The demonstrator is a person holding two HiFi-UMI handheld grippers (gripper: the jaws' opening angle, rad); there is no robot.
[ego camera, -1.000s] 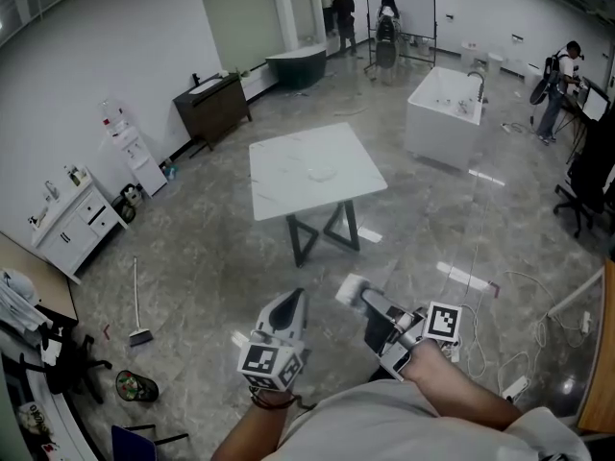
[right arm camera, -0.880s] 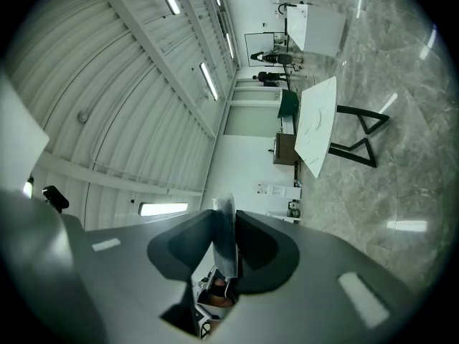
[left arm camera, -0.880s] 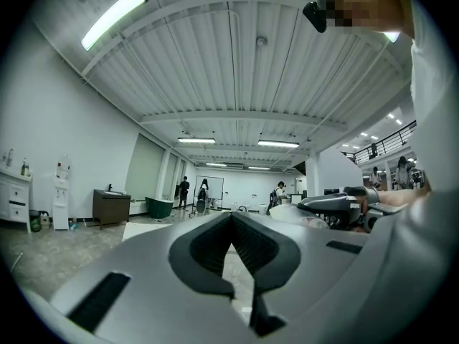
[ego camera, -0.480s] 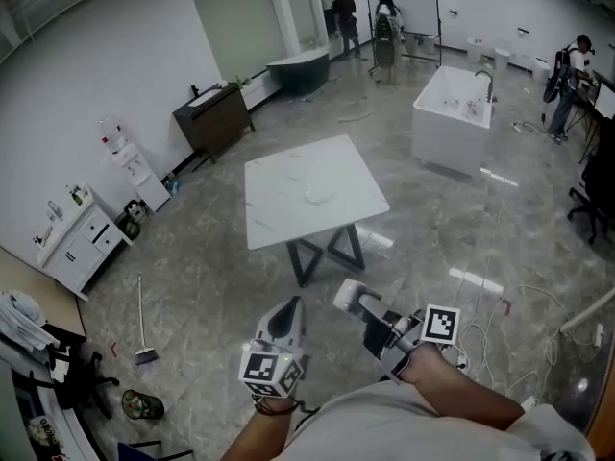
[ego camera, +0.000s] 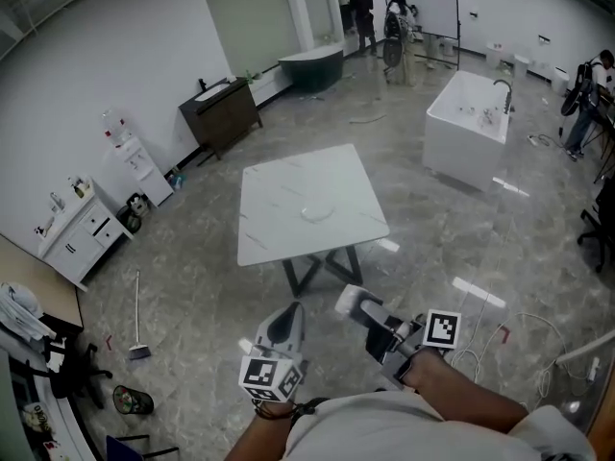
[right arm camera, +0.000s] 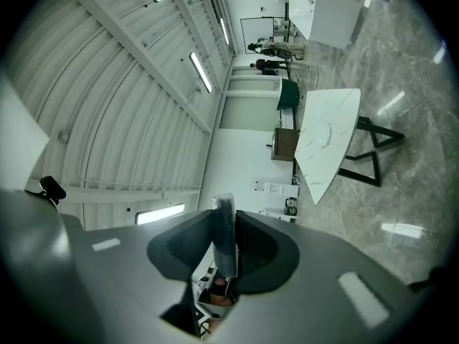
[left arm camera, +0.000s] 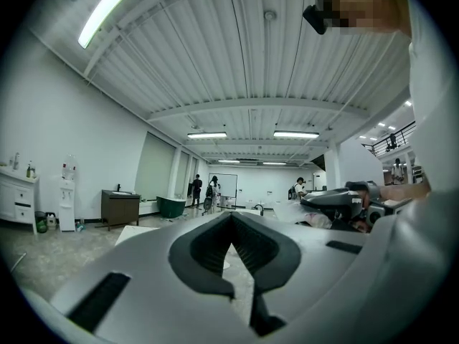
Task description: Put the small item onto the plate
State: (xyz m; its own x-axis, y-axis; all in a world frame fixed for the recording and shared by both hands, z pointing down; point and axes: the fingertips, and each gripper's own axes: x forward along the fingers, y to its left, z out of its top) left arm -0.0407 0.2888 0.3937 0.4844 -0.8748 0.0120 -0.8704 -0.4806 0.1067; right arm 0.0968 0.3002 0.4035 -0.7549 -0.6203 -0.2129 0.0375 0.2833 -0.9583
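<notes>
A white marble table [ego camera: 288,221] stands a few steps ahead in the head view, with a clear shallow plate [ego camera: 317,211] near its middle. My right gripper [ego camera: 350,301] is held low in front of my body, away from the table, and is shut on a small flat white-wrapped item [right arm camera: 225,241] that stands on edge between the pads. The right gripper view also shows the table [right arm camera: 331,165] and the plate [right arm camera: 327,133] far off. My left gripper [ego camera: 285,317] is beside it, jaws shut and empty, tips meeting [left arm camera: 231,218].
A white bathtub [ego camera: 468,128] stands right of the table, a dark cabinet [ego camera: 219,113] and a green tub [ego camera: 312,65] by the far wall. A broom [ego camera: 137,317] lies to the left, cables [ego camera: 500,334] trail on the floor at right. People [ego camera: 363,12] stand far back.
The table has drawn a little nearer and shifted left in the head view as I move across the floor. Both grippers keep the same stance, the right still gripping the item.
</notes>
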